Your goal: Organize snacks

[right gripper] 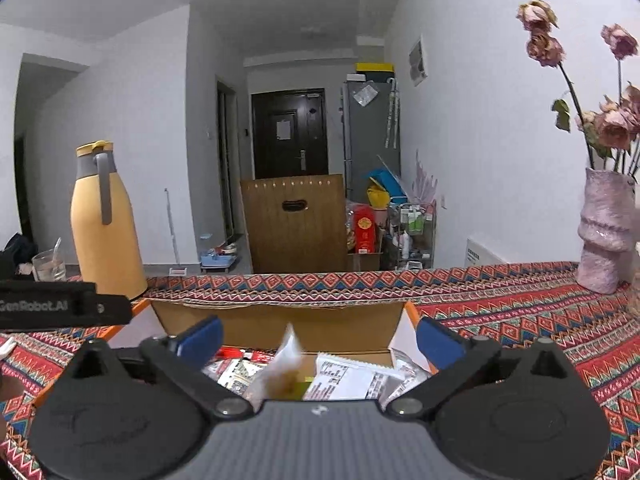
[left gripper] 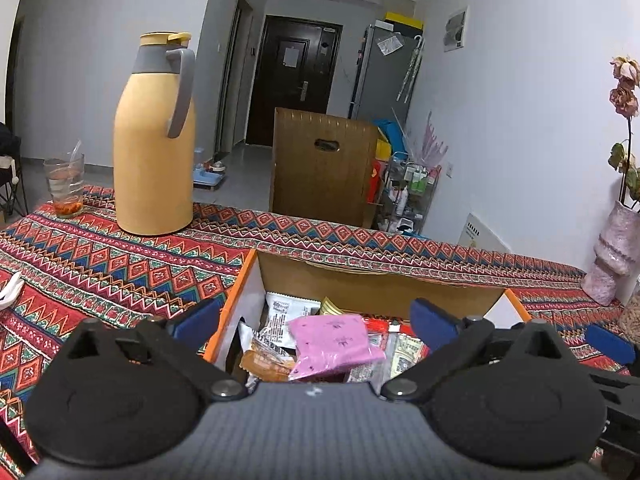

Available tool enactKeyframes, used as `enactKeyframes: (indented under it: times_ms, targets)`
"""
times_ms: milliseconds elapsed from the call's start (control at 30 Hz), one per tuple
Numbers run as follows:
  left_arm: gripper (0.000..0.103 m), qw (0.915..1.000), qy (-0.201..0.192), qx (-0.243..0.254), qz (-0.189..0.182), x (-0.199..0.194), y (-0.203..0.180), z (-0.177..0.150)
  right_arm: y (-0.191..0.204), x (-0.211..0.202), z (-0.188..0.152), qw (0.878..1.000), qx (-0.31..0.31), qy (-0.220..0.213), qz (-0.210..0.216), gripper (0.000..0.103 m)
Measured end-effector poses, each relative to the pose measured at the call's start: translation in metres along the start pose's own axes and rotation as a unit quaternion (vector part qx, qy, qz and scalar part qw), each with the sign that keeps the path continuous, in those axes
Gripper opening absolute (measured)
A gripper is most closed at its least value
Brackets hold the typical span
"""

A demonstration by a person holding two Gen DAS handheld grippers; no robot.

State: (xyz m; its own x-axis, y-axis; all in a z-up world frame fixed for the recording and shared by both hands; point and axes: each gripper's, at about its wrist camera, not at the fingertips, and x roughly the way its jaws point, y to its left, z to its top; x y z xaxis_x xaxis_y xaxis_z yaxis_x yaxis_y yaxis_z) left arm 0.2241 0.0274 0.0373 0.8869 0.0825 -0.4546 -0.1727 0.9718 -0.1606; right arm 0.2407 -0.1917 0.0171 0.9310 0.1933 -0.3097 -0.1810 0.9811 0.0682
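**Both tools gape over the snack box**

Left tool (left gripper: 316, 322) and right tool (right gripper: 318, 336) hang spread wide and empty above the cardboard box (left gripper: 376, 280) on the bench (left gripper: 100, 264), likely to drop packets in; pink packet (left gripper: 334, 342) lies among the snacks (right gripper: 352, 376) inside.

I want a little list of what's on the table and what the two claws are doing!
table cover: patterned cloth
snack box: open cardboard box, full of packets
top packet: pink packet
drinks: yellow flask, glass beside it
flowers: dried roses in pink vase
left claw: open above the box, holding nothing
right claw: open above the box, a blurred packet loose between its fingers
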Motion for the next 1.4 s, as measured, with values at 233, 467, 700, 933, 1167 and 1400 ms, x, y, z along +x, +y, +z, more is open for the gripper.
enactKeyframes:
  times_ms: [233, 467, 700, 933, 1167, 1400]
  targets:
    - [0.103, 1.0, 0.002, 0.003, 0.005, 0.0, -0.001, 0.0, -0.006, 0.004, 0.0, 1.0, 0.015, 0.013, -0.003, 0.103]
    - [0.103, 0.9999, -0.01, 0.009, 0.003, -0.01, -0.001, 0.001, -0.005, 0.001, 0.003, 1.0, 0.017, 0.012, -0.005, 0.103]
    - [0.103, 0.9988, -0.046, 0.016, 0.002, -0.043, 0.0, 0.007, -0.004, -0.015, 0.009, 1.0, 0.013, 0.003, -0.004, 0.103]
    - [0.103, 0.9977, -0.06, 0.028, 0.009, -0.076, 0.0, 0.005, -0.002, -0.044, 0.012, 1.0, 0.004, -0.006, -0.006, 0.103]
    - [0.103, 0.9973, -0.064, 0.035, 0.004, -0.111, 0.003, -0.008, -0.004, -0.08, 0.007, 1.0, 0.005, -0.01, -0.006, 0.103]
    - [0.103, 0.9971, -0.062, 0.043, -0.003, -0.146, 0.009, -0.027, -0.005, -0.124, -0.008, 1.0, 0.005, -0.013, 0.001, 0.103]
